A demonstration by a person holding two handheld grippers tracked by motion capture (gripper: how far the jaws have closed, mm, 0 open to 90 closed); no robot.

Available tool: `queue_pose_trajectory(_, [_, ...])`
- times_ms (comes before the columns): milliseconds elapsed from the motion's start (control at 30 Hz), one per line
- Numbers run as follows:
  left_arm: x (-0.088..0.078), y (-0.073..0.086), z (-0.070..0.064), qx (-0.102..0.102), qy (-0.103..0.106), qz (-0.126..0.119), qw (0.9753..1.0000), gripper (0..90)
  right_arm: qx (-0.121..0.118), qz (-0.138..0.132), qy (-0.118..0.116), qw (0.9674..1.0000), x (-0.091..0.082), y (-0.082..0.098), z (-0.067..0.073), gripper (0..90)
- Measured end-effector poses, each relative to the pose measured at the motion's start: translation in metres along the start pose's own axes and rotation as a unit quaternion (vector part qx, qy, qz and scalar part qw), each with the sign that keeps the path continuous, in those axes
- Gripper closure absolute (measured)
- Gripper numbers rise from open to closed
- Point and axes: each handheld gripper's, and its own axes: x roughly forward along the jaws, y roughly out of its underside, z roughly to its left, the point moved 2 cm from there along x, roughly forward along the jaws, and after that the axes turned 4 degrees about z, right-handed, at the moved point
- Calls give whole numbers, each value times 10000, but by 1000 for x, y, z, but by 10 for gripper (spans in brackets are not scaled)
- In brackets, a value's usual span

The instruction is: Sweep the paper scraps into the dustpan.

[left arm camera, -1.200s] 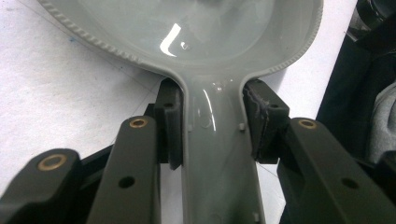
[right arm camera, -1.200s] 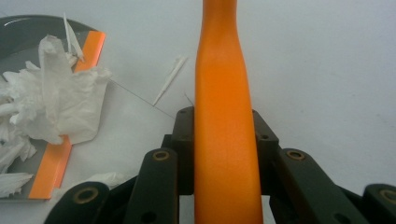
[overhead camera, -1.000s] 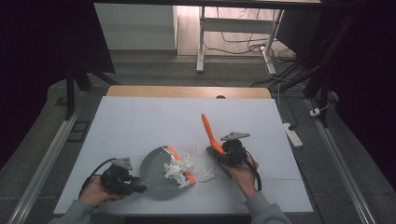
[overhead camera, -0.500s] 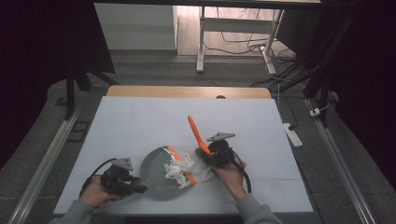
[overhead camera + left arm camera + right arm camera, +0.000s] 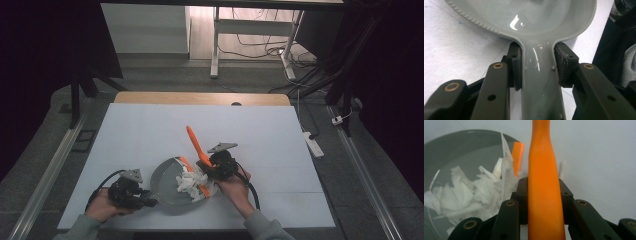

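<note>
A grey dustpan (image 5: 167, 182) lies near the table's front edge with an orange strip (image 5: 202, 189) along its right rim. A heap of white paper scraps (image 5: 191, 181) sits on it against that strip. My left gripper (image 5: 149, 200) is shut on the pan's grey handle (image 5: 539, 75), one pad on each side. My right gripper (image 5: 209, 162) is shut on an orange brush handle (image 5: 192, 140), which slants up and away from me. In the right gripper view the handle (image 5: 544, 182) runs straight up between the jaws, with the scraps (image 5: 461, 192) and pan (image 5: 454, 147) to its left.
The white tabletop (image 5: 150, 135) stretches bare behind and to both sides of the pan. A white power strip (image 5: 313, 145) lies off the table's right edge. Metal rails (image 5: 47, 175) run along the floor on both sides.
My right gripper has carried the orange handle leftwards, close up against the dustpan's right rim and the scraps. The left gripper and pan have stayed put.
</note>
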Motion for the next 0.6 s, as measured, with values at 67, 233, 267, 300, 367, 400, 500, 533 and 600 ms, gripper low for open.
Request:
queue_pose_trajectory(67, [0, 0, 0, 3, -3, 4, 10000, 611, -5, -9, -60, 10000, 2, -3, 5, 705])
queue_pose_trajectory(233, [0, 0, 0, 6, -5, 0, 10000, 611, -174, -63, -220, 9996, 9, -13, 22, 705])
queue_pose_trajectory(267, [0, 0, 0, 2, 0, -5, 10000, 611, -187, -61, -267, 9994, 11, -16, 26, 705])
queue_pose_trajectory(300, [0, 0, 0, 1, 0, -1, 10000, 611, -237, -62, -312, 9992, 12, -18, 31, 705])
queue_pose_trajectory(367, [0, 0, 0, 2, 0, -2, 10000, 611, -327, -78, -421, 9985, 16, -22, 41, 705])
queue_pose_trajectory(400, [0, 0, 0, 3, 0, -1, 10000, 611, -384, -80, -486, 9980, 18, -24, 46, 705])
queue_pose_trajectory(500, [0, 0, 0, 9, -3, -7, 10000, 611, -558, -102, -641, 9963, 20, -29, 61, 705])
queue_pose_trajectory(533, [0, 0, 0, 11, -3, -8, 10000, 611, -627, -125, -662, 9958, 20, -30, 64, 705])
queue_pose_trajectory(600, [0, 0, 0, 12, -3, -8, 10000, 611, -733, -178, -636, 9951, 17, -31, 66, 705])
